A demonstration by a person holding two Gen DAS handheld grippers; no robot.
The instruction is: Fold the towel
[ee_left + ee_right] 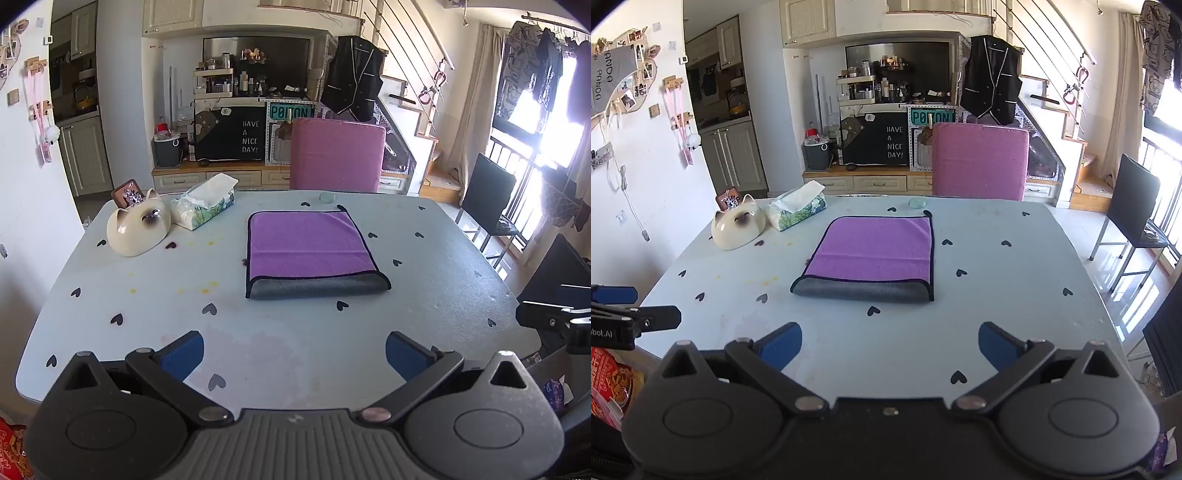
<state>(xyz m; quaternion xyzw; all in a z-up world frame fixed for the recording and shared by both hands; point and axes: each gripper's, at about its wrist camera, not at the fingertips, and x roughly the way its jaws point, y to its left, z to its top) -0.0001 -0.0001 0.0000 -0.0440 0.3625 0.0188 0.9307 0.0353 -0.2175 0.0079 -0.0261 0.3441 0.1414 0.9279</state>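
On table (332, 350): 1 folded towel (310, 243) | 1 tissue box (203, 206) | 2 tongs, both agape

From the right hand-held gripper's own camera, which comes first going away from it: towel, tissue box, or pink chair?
1. Towel, table's middle, ahead of the right hand-held gripper.
2. Tissue box, far left of the table.
3. Pink chair, behind the table's far edge.
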